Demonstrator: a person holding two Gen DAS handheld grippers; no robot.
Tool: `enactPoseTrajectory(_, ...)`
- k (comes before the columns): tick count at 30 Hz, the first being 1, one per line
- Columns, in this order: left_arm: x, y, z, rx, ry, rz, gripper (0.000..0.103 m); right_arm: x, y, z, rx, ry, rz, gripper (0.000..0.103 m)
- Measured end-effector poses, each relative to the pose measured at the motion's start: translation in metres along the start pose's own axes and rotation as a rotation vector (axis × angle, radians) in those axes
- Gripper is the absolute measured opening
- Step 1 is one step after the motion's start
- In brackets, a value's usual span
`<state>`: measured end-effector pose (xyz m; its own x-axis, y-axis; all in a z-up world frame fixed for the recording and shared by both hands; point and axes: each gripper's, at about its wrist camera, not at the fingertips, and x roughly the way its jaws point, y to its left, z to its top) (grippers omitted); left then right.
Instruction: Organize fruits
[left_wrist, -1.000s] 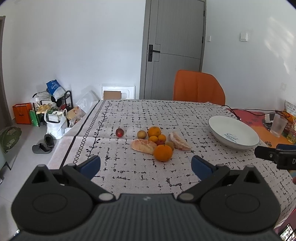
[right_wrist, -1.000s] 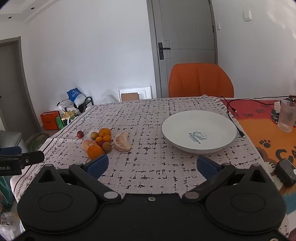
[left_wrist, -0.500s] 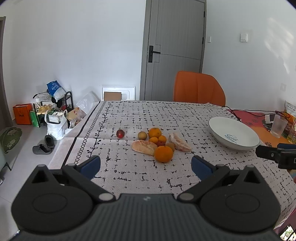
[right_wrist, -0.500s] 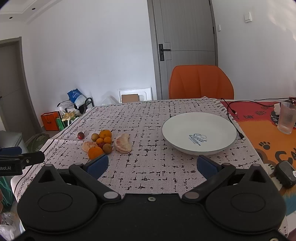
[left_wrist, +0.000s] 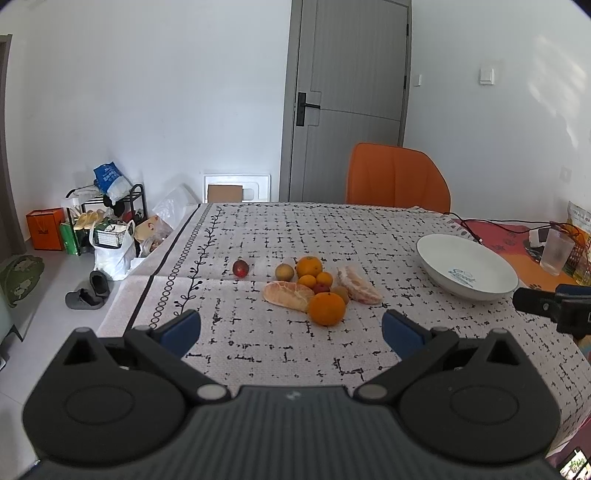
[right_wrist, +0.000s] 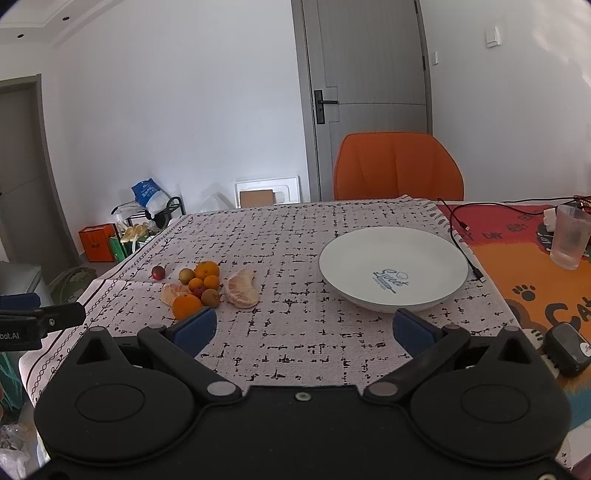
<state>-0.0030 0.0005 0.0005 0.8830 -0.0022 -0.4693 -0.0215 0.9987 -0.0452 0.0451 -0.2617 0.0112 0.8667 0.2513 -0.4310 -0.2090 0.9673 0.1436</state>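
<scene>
table (left_wrist: 258, 343) under grid-print cloth (right_wrist: 280, 236); orange mat (right_wrist: 524, 273) at right end. fruits (left_wrist: 314, 286) clustered mid-cloth, red one (left_wrist: 240, 267) apart to left. white bowl (right_wrist: 393, 267) well right of pile, holds nothing. left gripper (left_wrist: 291, 332) and right gripper (right_wrist: 303, 326) both spread wide, gripping nothing. orange chair (left_wrist: 397, 175) at far edge, grey door (left_wrist: 347, 96) behind, clutter (left_wrist: 103, 225) on floor left.

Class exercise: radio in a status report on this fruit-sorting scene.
Left gripper open, right gripper open, both empty. Fruit pile on tablecloth, bowl empty. Path unobstructed.
</scene>
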Motion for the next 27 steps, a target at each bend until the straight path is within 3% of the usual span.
enactPoseTrajectory(27, 0.019, 0.003, 0.003, -0.006, -0.024, 0.008, 0.103, 0.017, -0.003, -0.002, 0.010, 0.013, 0.041, 0.103)
